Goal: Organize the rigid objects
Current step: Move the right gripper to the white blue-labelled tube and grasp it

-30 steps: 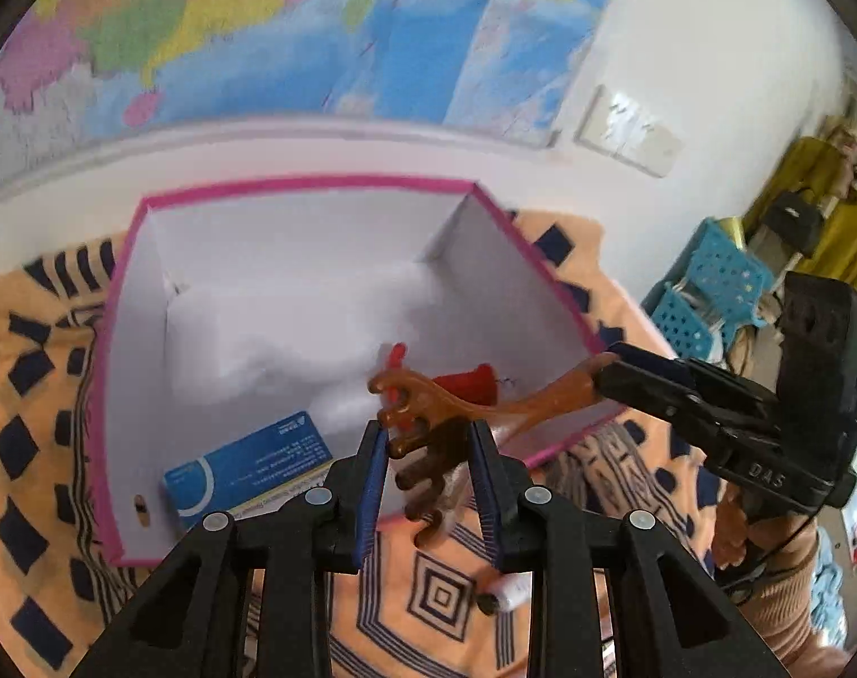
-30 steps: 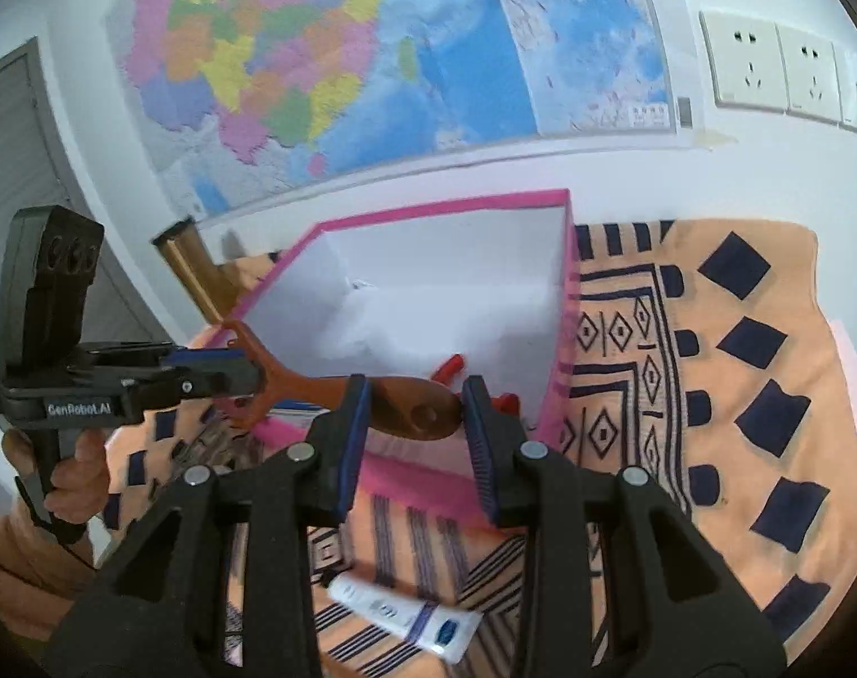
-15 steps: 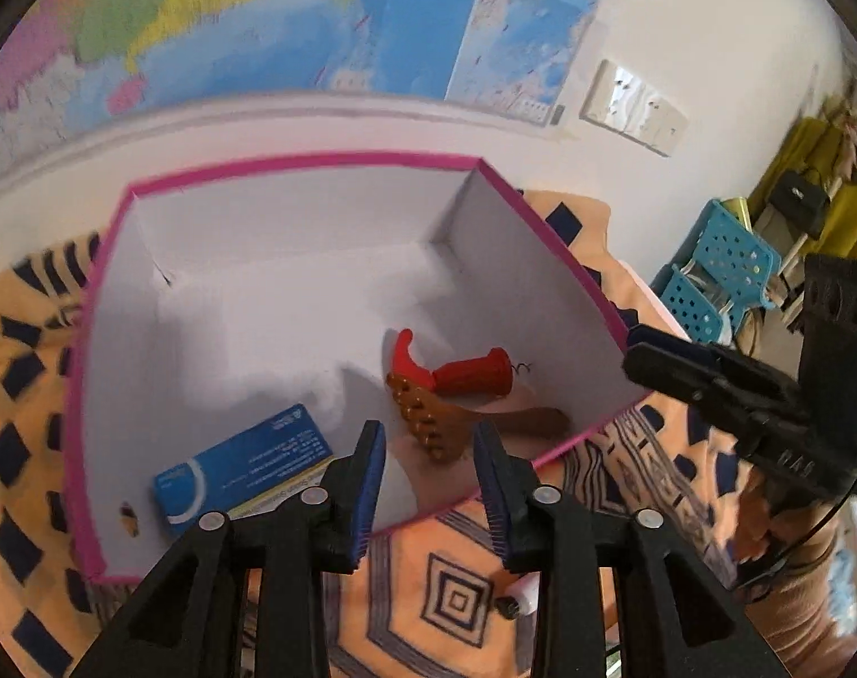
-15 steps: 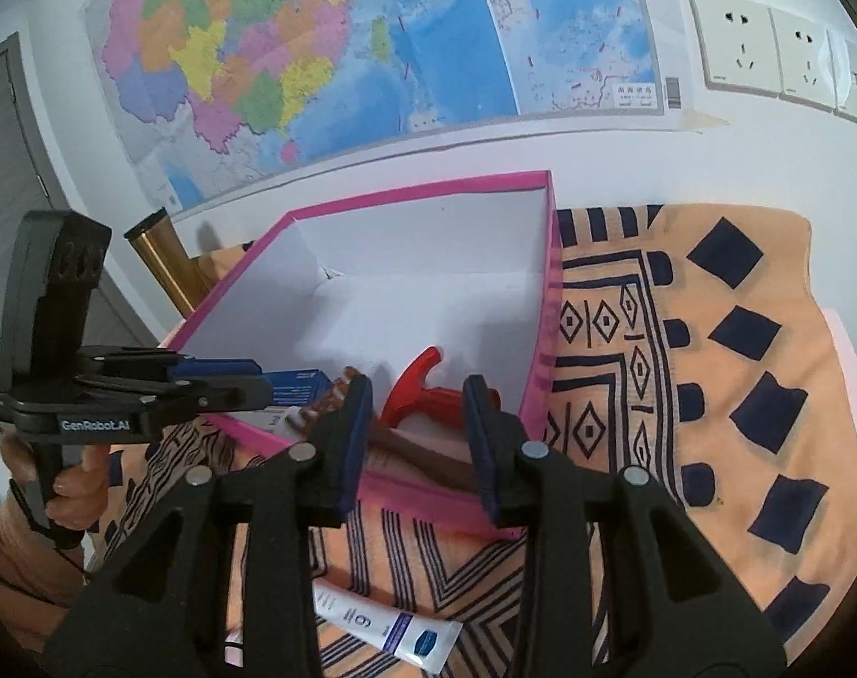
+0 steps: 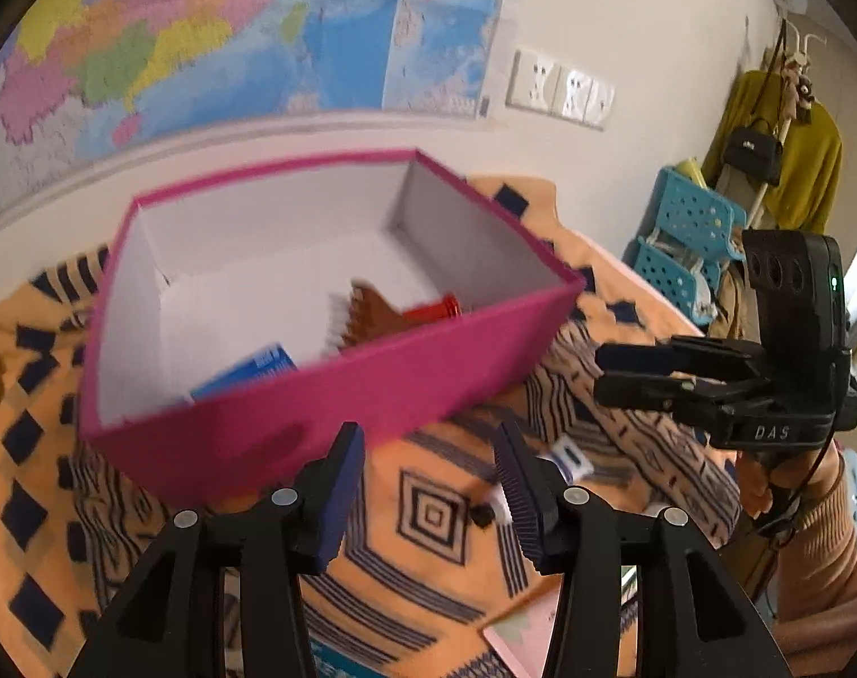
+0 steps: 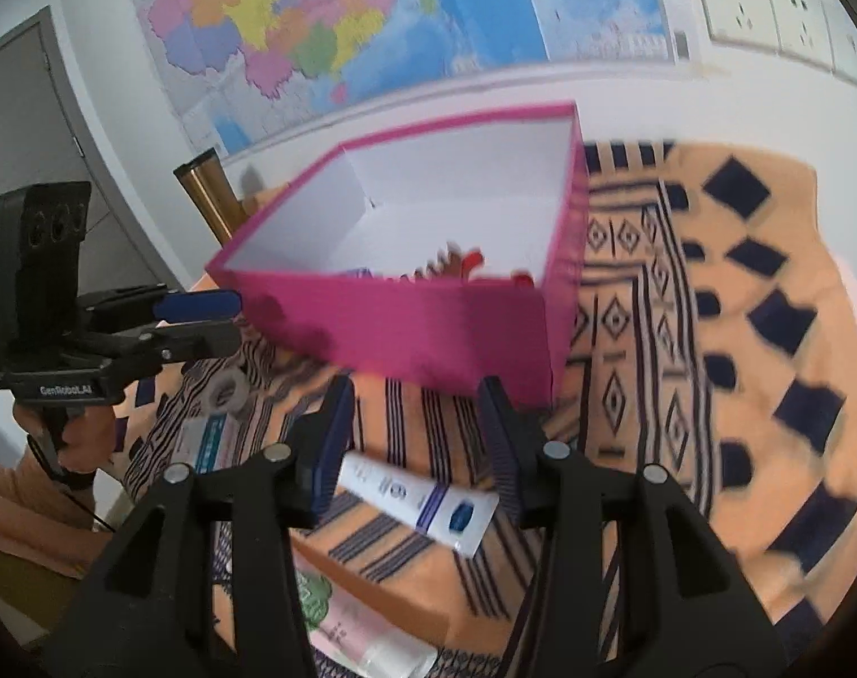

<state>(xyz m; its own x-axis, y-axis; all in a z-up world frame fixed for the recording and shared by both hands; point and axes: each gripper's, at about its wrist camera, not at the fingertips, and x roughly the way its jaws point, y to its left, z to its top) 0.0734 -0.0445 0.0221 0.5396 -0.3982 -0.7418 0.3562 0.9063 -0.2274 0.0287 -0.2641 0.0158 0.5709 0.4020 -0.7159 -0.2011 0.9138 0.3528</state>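
The pink box [image 5: 326, 395] with white inner walls stands on the orange patterned cloth [image 5: 434, 514]. Inside it lie a brown wooden back scratcher [image 5: 366, 316], a red-handled item [image 5: 434, 308] and a blue carton [image 5: 253, 370]. My left gripper [image 5: 428, 440] hangs in front of the box's near wall, its jaws opening with nothing between them. My right gripper [image 6: 417, 424] is likewise before the box [image 6: 428, 327], jaws opening and empty; a white tube [image 6: 422, 503] lies on the cloth beneath it. Each gripper shows in the other's view: the right gripper [image 5: 603, 376], the left gripper [image 6: 233, 316].
A tape roll [image 6: 227, 390] and a flat packet [image 6: 202, 440] lie on the cloth at the left. A gold cylinder [image 6: 208, 198] stands behind the box. Pink cards [image 5: 524, 638] sit at the cloth's near edge. Blue baskets [image 5: 694, 237] stand by the wall.
Both grippers held the back scratcher over the box a second ago. It now lies inside, and both have let go, drawn back and down before the near wall, jaws wider.
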